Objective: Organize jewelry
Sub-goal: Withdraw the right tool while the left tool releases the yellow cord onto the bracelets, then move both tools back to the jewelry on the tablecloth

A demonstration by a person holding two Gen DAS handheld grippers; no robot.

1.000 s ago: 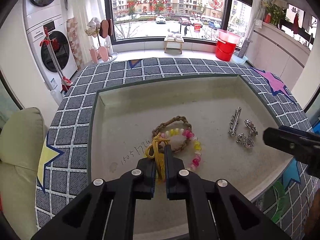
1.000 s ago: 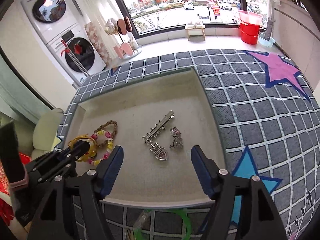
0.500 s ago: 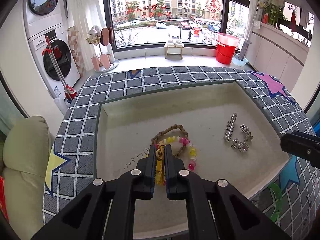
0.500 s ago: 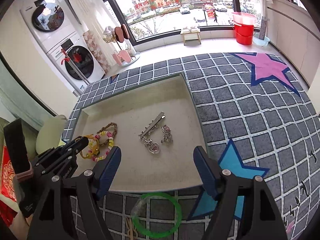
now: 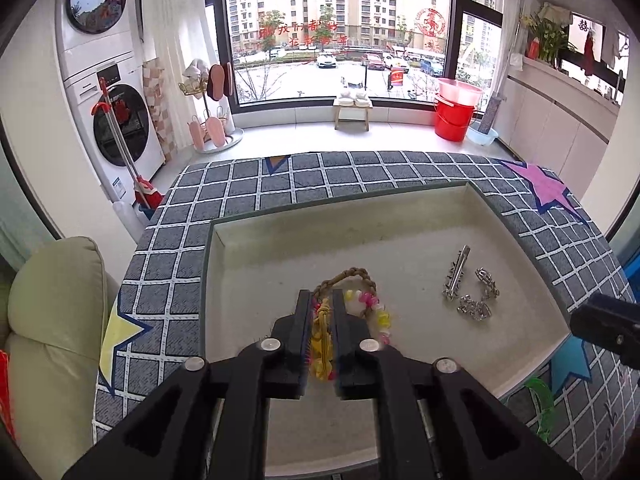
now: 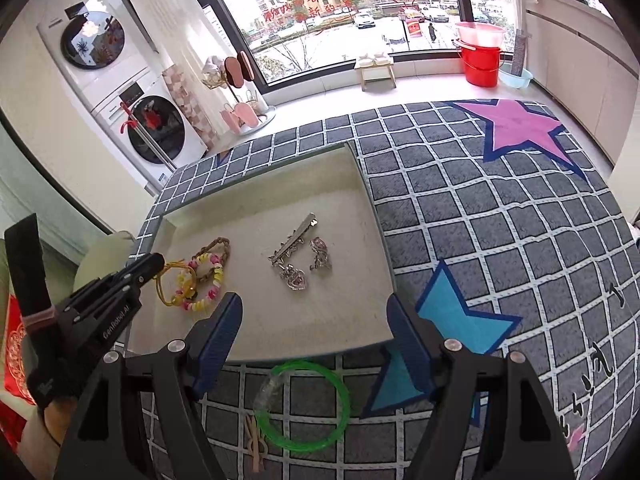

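Bracelets (image 6: pixel 200 276) lie left of hair clips (image 6: pixel 298 258) in the tray (image 6: pixel 360 184); a bangle (image 6: pixel 302 406) lies before it.

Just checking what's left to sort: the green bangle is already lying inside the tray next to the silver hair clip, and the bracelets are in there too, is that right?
Not quite. The green bangle is outside the tray, lying on the checked mat in front of the tray's near edge, as the right wrist view shows. The silver hair clip and the bracelets are in the tray.
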